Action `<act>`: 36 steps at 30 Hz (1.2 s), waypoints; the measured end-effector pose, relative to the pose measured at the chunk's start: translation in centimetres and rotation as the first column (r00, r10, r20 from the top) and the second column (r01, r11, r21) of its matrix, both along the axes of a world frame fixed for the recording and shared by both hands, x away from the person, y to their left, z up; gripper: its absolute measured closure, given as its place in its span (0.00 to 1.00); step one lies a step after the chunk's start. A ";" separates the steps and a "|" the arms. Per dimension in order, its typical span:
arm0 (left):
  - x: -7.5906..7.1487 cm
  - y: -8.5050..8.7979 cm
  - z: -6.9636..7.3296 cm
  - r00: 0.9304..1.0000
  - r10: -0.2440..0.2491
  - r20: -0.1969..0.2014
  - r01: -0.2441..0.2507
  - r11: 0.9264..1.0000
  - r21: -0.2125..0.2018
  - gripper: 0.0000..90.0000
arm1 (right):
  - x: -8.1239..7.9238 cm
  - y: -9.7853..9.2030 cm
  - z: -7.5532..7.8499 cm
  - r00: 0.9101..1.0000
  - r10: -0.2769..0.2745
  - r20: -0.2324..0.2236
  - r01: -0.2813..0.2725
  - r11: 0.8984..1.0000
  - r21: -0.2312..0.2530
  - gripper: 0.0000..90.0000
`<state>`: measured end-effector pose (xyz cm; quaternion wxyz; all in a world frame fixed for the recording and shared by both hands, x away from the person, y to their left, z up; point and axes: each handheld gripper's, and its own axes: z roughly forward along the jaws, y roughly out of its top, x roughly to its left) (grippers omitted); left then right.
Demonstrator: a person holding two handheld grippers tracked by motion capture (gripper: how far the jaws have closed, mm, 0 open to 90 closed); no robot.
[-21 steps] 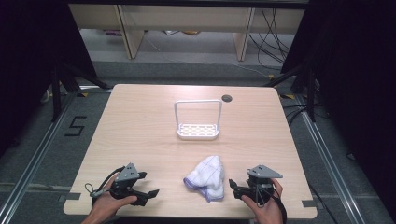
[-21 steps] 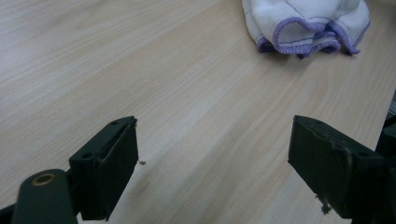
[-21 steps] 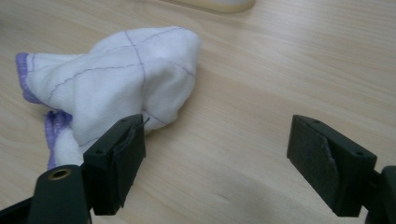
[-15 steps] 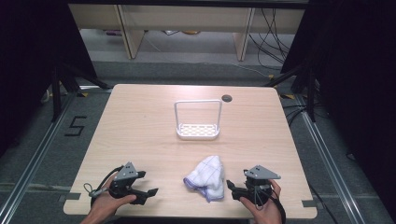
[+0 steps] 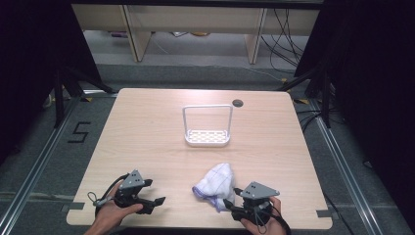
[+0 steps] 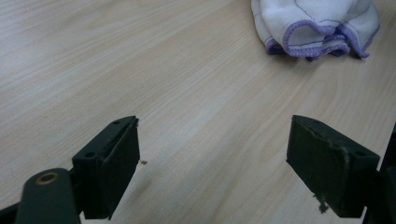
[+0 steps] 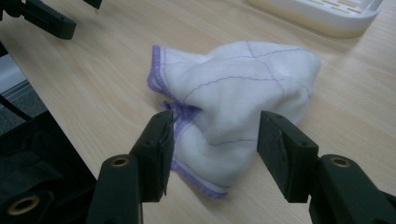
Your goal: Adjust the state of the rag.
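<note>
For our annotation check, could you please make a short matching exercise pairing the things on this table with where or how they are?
Things:
1. cloth
2. white rack
3. left claw
4. right claw

States:
A. open over bare wood
B. crumpled, purple-edged
C. open, straddling the cloth's near edge
D. mid-table, beyond the cloth

Pairs: 1-B, 2-D, 3-A, 4-C
</note>
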<state>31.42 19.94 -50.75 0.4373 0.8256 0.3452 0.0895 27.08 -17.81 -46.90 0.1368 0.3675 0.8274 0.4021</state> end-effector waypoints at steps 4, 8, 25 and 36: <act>0.0 0.0 0.0 1.000 -0.007 0.000 0.007 1.000 0.011 0.19 | 0.1 0.6 -0.3 1.000 0.014 0.007 -0.014 1.000 -0.027 0.54; 0.1 -0.1 -0.2 1.000 -0.011 -0.003 0.011 1.000 0.004 0.19 | 0.5 0.9 -0.4 0.999 -0.018 0.032 0.020 0.998 -0.066 0.55; 0.2 -0.5 -0.1 0.999 -0.029 -0.021 0.029 0.999 -0.020 0.19 | 2.7 1.1 0.9 0.992 0.055 0.115 -0.038 0.989 -0.142 0.97; -0.5 -4.7 0.3 0.992 -0.118 -0.046 0.112 0.988 -0.111 0.25 | 4.3 1.1 4.0 0.992 0.048 0.117 -0.048 0.999 -0.008 0.98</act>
